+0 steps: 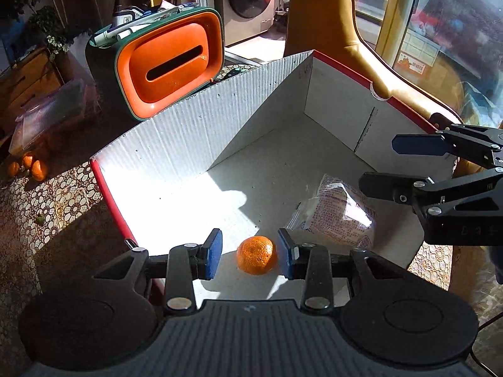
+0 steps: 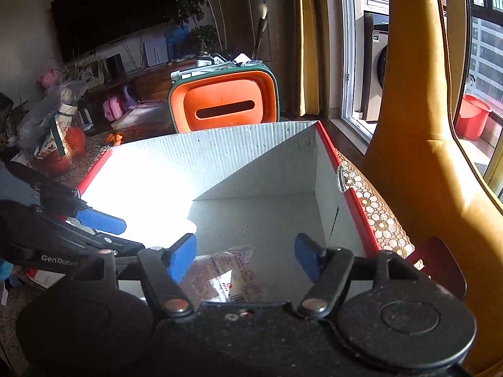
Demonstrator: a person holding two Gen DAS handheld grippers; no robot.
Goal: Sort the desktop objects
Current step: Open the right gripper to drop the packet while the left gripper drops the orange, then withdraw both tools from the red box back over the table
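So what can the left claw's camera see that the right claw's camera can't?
Only the left wrist view shows the mandarin between the left claw's pads, with a gap on one side, and three more mandarins lying far left. Only the right wrist view shows the red bucket outside and the dark TV screen. Both show the white cardboard box, the snack packet inside it, and the orange tissue box behind.
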